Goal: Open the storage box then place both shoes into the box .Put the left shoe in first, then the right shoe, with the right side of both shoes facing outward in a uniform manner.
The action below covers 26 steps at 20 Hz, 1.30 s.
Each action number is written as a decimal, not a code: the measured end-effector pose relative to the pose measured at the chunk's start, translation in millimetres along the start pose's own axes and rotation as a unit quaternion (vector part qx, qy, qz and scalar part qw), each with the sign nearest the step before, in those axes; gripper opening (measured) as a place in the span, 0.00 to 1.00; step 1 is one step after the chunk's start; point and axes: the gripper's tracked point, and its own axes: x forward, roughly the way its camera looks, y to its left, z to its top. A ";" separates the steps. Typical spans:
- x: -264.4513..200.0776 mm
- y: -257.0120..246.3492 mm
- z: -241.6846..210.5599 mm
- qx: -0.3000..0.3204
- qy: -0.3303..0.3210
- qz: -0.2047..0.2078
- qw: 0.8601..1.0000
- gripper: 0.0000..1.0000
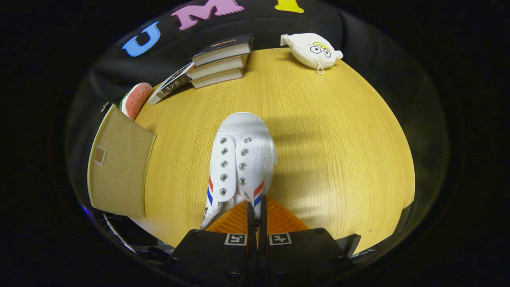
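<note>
One shoe point(243, 159), hand-held gripper point(256, 211) clamping it

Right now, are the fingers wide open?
No, the fingers are almost together, pinching the heel edge of the white shoe.

The gripper view rides above the two fingers point(238, 218), looking forward and steeply down, close over a white shoe point(241, 163), toward stacked books point(220, 60) at the wooden table's point(338, 139) far edge
</note>
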 end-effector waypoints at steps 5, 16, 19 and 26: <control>-27.4 12.9 23.1 0.020 -0.025 0.016 0.999 0.05; -124.8 139.5 84.6 -0.042 -0.096 0.092 0.990 0.05; -143.0 208.4 92.1 -0.055 -0.084 0.134 0.986 0.05; -119.1 323.0 64.1 -0.051 0.004 0.154 0.987 0.05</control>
